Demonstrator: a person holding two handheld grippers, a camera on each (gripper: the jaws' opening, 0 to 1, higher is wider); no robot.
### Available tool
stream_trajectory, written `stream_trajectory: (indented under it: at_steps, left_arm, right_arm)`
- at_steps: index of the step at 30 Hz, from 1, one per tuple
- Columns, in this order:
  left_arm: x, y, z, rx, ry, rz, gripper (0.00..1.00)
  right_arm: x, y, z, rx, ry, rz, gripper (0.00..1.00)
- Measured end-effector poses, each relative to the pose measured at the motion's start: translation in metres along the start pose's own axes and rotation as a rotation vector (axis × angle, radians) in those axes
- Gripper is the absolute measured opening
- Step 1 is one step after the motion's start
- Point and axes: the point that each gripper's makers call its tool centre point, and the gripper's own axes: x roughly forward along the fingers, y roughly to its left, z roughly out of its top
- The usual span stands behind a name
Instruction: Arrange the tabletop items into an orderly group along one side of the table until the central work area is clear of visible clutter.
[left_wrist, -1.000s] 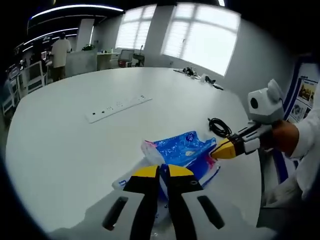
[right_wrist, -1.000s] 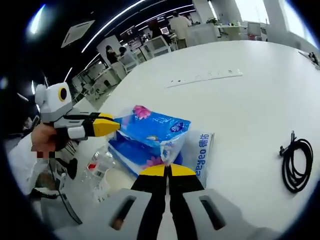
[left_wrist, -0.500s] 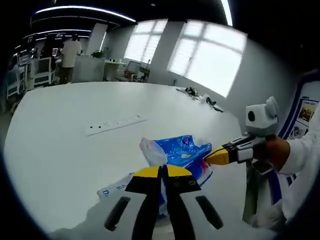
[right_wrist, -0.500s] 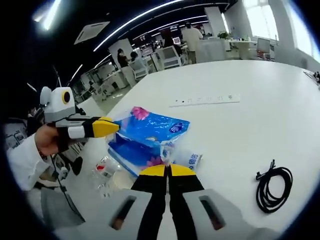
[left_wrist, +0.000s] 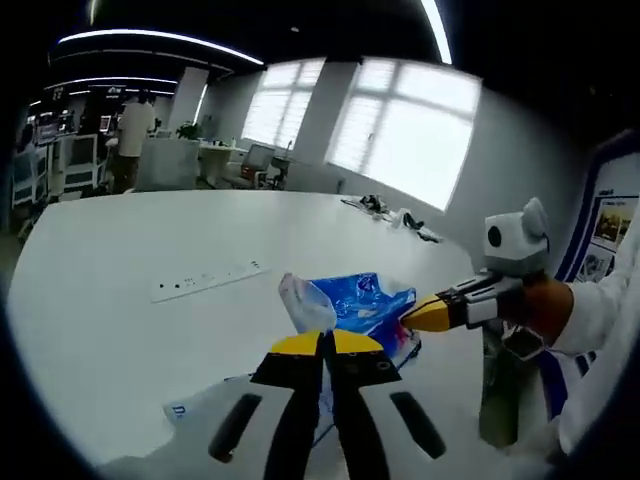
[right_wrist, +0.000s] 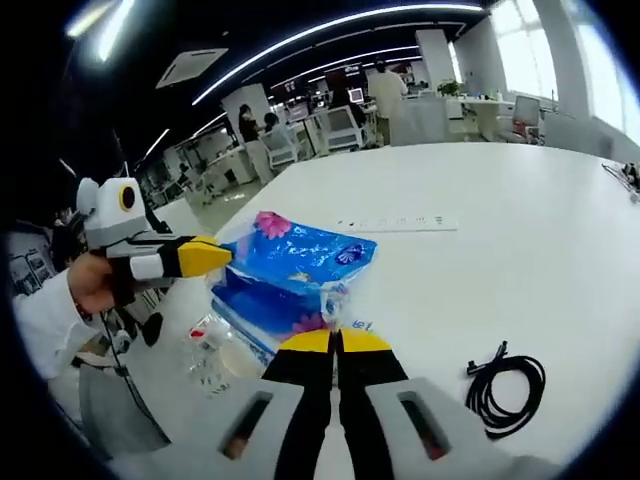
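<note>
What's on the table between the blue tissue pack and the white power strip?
Nothing: in the right gripper view, bare white tabletop separates the blue plastic tissue pack from the long white power strip.

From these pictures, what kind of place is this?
Probably an open-plan office: a large white table with a power strip, rows of desks and chairs behind it, ceiling strip lights, and people standing there.

blue plastic tissue pack (right_wrist: 295, 275) lifted off the white table (right_wrist: 520, 240), tilted, wrapper crinkled.
</note>
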Motion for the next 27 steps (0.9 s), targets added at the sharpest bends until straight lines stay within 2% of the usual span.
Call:
stream_trajectory:
  at_steps: [3,10,27]
  left_arm:
    - [0.003,-0.008,0.004,0.012,-0.007,-0.010,0.00]
    - [0.017,-0.027,0.025,0.004,-0.050,-0.023,0.00]
    - [0.064,-0.068,0.066,0.026,-0.105,-0.049,0.00]
  right_arm:
    - [-0.006,-0.004,0.004,-0.016,-0.007,-0.004,0.00]
    - [-0.024,-0.022,0.022,-0.041,-0.037,-0.007,0.00]
    - [-0.061,-0.081,0.062,-0.074,-0.104,-0.045,0.00]
